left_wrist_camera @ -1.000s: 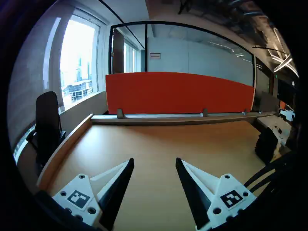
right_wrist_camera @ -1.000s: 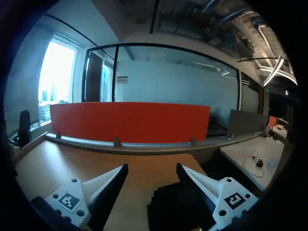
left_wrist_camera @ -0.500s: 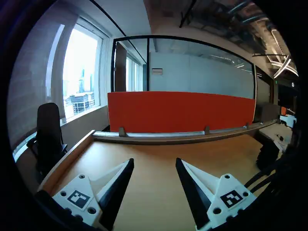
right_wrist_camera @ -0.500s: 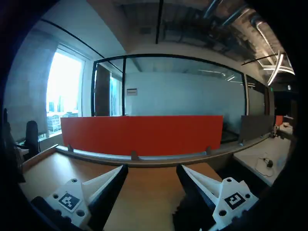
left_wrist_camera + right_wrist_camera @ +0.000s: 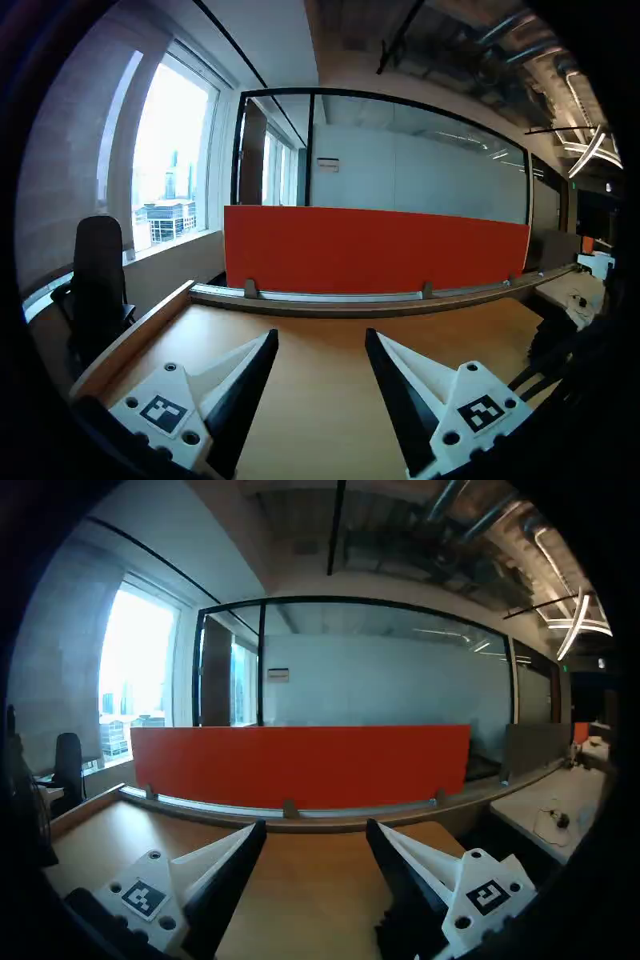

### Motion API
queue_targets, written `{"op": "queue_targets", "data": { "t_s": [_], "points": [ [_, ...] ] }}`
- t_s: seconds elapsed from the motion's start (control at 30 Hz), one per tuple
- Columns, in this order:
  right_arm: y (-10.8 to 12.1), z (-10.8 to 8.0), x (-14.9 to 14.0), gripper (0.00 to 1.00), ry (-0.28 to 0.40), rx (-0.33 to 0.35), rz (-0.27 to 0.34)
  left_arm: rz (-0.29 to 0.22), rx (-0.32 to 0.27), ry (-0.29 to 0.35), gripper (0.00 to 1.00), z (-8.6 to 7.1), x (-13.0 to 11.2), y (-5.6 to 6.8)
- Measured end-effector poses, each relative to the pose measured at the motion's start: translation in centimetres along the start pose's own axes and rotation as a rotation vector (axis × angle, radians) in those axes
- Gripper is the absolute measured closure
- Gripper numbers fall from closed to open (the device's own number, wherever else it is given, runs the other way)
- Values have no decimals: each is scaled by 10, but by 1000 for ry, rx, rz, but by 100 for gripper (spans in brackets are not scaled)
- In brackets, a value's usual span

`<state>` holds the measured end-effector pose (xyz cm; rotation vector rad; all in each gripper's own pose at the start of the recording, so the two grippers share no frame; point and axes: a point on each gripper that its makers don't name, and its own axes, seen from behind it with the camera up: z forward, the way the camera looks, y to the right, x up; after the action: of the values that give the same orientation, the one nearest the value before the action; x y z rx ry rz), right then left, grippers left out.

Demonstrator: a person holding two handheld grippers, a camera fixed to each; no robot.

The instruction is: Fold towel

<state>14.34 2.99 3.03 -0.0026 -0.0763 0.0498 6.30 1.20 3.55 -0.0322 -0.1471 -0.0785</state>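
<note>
Over the last second both views have swung upward; the orange partition panel (image 5: 376, 250) sits lower and more ceiling shows. The black ribbed folded towel (image 5: 390, 944), which lay between the fingers of the right tool (image 5: 316, 826), is now a dark sliver at the bottom edge on the light wooden tabletop (image 5: 312, 912); in the left gripper view it seems to be the dark lump (image 5: 547, 342) at far right. The left tool (image 5: 320, 336) and the right tool are spread wide, grasping nothing; both appear to be lifting off the towel, so no fold is in hand.
</note>
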Motion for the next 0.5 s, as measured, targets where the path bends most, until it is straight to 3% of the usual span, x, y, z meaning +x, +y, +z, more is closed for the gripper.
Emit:
{"op": "queue_targets", "data": {
  "t_s": [0.2,0.5],
  "points": [
    [-8,0,-2,3,-7,3,-6,-19,3,23,20,-1,-4,0],
    [-22,-2,8,3,-2,11,15,7,-19,75,20,-5,-7,6]
  ]
}}
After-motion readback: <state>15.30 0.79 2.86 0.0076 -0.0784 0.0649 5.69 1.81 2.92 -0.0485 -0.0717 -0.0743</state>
